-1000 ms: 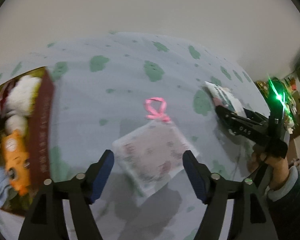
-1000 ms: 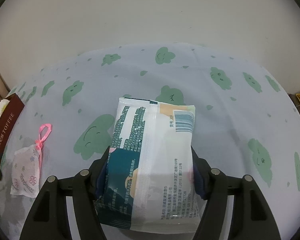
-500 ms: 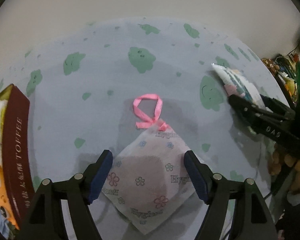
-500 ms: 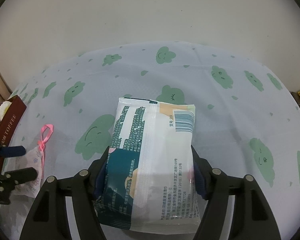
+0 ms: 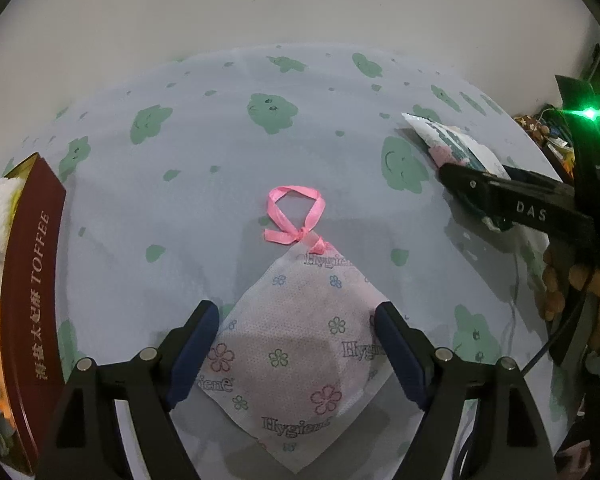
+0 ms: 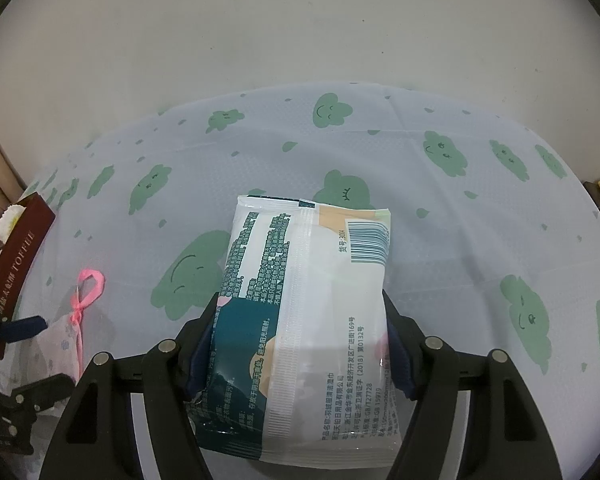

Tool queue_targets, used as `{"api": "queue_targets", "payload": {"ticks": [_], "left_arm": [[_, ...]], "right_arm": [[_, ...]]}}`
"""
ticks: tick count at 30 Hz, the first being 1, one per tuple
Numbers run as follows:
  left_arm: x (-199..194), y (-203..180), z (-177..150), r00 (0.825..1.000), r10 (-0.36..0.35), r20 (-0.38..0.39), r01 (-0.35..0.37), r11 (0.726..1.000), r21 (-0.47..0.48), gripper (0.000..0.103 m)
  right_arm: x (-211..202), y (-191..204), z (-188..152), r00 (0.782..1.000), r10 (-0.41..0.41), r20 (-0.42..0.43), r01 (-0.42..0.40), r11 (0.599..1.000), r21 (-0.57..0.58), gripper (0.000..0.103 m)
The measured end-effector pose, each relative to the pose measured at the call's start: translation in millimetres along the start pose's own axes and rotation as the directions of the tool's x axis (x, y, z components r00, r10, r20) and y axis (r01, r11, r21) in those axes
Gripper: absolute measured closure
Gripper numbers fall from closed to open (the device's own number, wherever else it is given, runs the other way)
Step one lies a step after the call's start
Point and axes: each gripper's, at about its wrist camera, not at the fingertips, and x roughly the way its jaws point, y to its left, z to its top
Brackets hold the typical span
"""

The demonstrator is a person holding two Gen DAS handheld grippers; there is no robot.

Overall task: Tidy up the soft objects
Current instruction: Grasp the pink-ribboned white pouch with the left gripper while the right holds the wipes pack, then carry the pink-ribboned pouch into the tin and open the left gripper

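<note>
In the left wrist view, the left gripper (image 5: 296, 344) stood wide open, its blue pads on either side of a white sachet (image 5: 300, 344) printed with small flowers and the word "Hygiene". The sachet lay flat on the cloud-patterned tablecloth (image 5: 204, 208) between the jaws, corner forward; the pads sat just beside its side corners, and I could not tell whether they touched it. A pink ribbon loop (image 5: 296, 216) lay ahead of the fingertips, tied to the sachet's far corner. To the gripper's left stood a brown box (image 5: 28, 280) marked "TOFFEE", with plush toys inside. Ahead to the right, the right gripper (image 5: 460, 188), held by a hand (image 5: 568, 284), clasped a wipes packet (image 5: 456, 144).

In the right wrist view, the right gripper (image 6: 300, 344) was partly closed, both pads pressed against the sides of the wipes packet (image 6: 312, 300), which reached forward past the fingertips, barcode at the far end. Off to its left lay the sachet (image 6: 60, 344) and ribbon (image 6: 88, 292), with a left gripper's finger (image 6: 24, 326) over them and the brown box (image 6: 12, 264) beyond.
</note>
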Motion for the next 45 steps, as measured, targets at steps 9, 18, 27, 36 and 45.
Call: {"api": "queue_targets", "payload": {"ticks": [9, 18, 27, 36, 45], "left_arm": [[-2.9, -2.5, -3.5, 1.0, 0.011, 0.022, -0.011, 1.0, -0.02, 0.032], [-15.6, -3.4, -4.5, 0.998, -0.056, 0.03, 0.058, 0.998, -0.038, 0.08], [-21.9, -5.1, -3.2, 0.999, -0.026, 0.047, 0.028, 0.999, -0.046, 0.084], [-28.2, -7.5, -1.8, 0.996, 0.058, 0.074, -0.055, 0.998, -0.04, 0.084], [-35.3, -2.4, 1.0, 0.992, 0.092, 0.087, -0.086, 0.994, -0.067, 0.084]], "right_arm": [[-0.4, -0.7, 0.9, 1.0, 0.007, 0.001, -0.007, 1.0, 0.007, 0.034], [-1.0, -0.9, 1.6, 1.0, 0.006, 0.001, -0.006, 1.0, 0.009, 0.033], [-1.1, 1.4, 1.9, 1.0, -0.002, -0.002, 0.002, 1.0, 0.002, 0.033], [1.0, 1.9, 1.4, 1.0, -0.01, 0.0, 0.01, 1.0, -0.002, 0.036], [2.7, 3.7, -1.2, 1.0, -0.024, -0.003, 0.024, 1.0, -0.014, 0.036]]}}
